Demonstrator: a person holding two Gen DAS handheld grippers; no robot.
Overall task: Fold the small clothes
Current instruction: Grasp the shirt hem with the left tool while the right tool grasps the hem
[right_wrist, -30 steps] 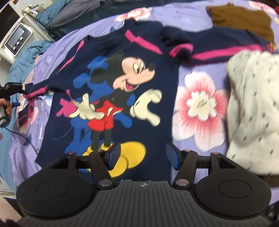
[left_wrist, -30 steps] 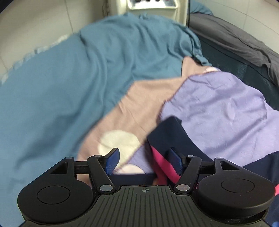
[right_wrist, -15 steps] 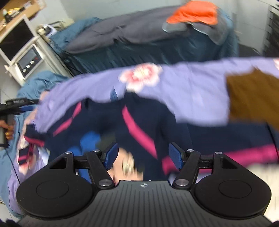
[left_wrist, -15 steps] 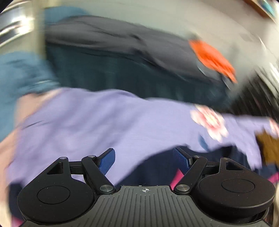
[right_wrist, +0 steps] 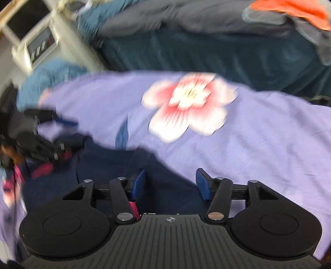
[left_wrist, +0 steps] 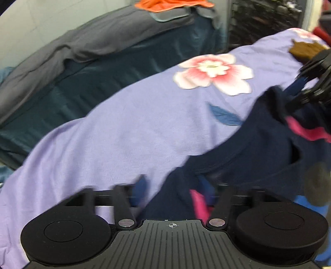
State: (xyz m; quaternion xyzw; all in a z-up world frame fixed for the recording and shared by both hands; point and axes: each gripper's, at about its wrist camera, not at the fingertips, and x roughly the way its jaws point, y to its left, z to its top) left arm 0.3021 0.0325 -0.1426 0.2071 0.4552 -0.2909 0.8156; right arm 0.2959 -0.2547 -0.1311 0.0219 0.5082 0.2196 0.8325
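The left tool (left_wrist: pixel 173 191) hangs over the near edge of the navy shirt (left_wrist: pixel 248 149), which lies spread on the lilac flowered bedsheet (left_wrist: pixel 124 134). Its jaws have just been closing; navy cloth with a pink stripe sits between the blue pads (left_wrist: pixel 140 188), but the blur leaves me unable to tell whether they press on it. To the right, the right tool (right_wrist: pixel 170 183) points down at the shirt's upper edge, beside the big pink flower (right_wrist: pixel 188 103). Its jaws have also just been closing, yet they stand apart with a clear gap, the shirt under them and not pinched. Behind the bed runs a dark teal cover (left_wrist: pixel 103 70) with a grey blanket (left_wrist: pixel 82 41) and an orange cloth (left_wrist: pixel 171 4) on top.
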